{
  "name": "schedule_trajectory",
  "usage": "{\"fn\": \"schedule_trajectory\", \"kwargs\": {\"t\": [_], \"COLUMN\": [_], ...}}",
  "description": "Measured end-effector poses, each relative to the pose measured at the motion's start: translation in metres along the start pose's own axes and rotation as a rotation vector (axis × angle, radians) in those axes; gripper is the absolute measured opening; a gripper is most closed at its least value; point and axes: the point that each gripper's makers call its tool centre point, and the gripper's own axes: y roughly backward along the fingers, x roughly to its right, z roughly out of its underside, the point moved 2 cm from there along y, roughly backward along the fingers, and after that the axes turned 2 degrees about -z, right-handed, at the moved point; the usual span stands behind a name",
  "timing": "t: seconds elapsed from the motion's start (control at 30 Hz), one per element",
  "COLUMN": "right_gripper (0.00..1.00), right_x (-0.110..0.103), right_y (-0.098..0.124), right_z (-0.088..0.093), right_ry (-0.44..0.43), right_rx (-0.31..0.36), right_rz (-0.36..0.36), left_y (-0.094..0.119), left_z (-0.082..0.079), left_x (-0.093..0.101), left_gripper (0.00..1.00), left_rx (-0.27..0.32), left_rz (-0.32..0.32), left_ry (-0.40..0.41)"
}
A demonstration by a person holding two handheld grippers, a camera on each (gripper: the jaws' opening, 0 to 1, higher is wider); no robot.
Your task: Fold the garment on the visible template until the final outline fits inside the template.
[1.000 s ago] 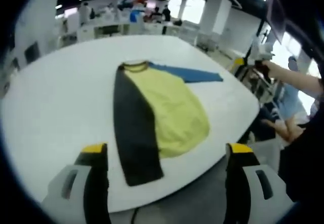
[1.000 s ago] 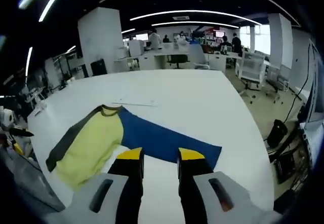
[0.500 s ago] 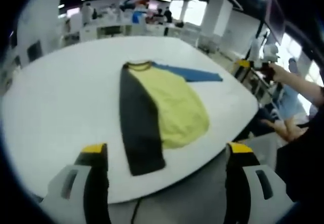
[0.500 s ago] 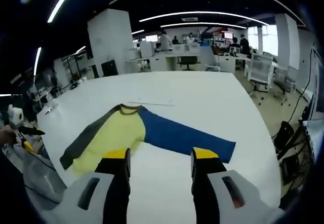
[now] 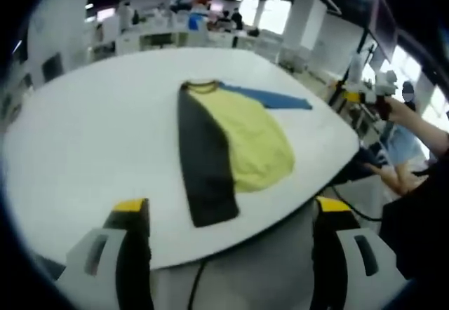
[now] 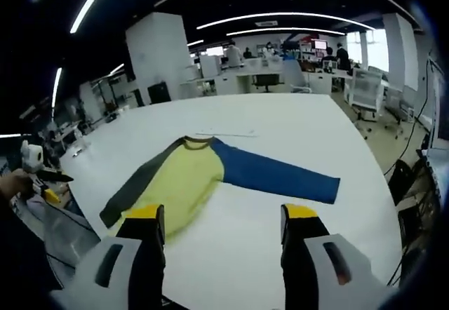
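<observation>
A long-sleeved garment (image 5: 235, 142) lies flat on the white tabletop (image 5: 84, 142), near its edge closest to the person, yellow body in the middle, black sleeve (image 5: 205, 163) stretched one way and blue sleeve (image 6: 277, 177) the other. The left gripper (image 5: 228, 208) hangs above the table edge with its jaws spread wide and nothing between them. The right gripper (image 6: 223, 215) hovers over the tabletop, jaws likewise parted and empty.

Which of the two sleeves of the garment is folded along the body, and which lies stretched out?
The dark grey sleeve lies along the yellow body; the blue sleeve stretches outward.
</observation>
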Motion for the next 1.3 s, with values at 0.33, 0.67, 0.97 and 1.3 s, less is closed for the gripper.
{"fn": "schedule_trajectory", "kwargs": {"t": [0.33, 0.67, 0.97, 1.3], "right_gripper": [0.79, 0.88, 1.0, 1.0], "right_x": [-0.032, -0.057, -0.08, -0.095], "right_y": [0.021, 0.032, 0.036, 0.043], "right_z": [0.01, 0.019, 0.021, 0.023], "right_ry": [-0.025, 0.01, 0.108, 0.153], "right_rx": [-0.007, -0.038, -0.074, -0.082], "right_rz": [-0.045, -0.086, -0.144, -0.192], "left_y": [0.002, 0.007, 0.011, 0.013], "left_z": [0.005, 0.017, 0.026, 0.029], "left_x": [-0.005, -0.006, -0.01, -0.013], "left_gripper": [0.92, 0.93, 0.93, 0.93], "left_rx": [-0.004, -0.021, -0.039, -0.058], "left_rz": [0.007, 0.013, 0.011, 0.012], "left_ry": [0.008, 0.021, 0.029, 0.022]}}
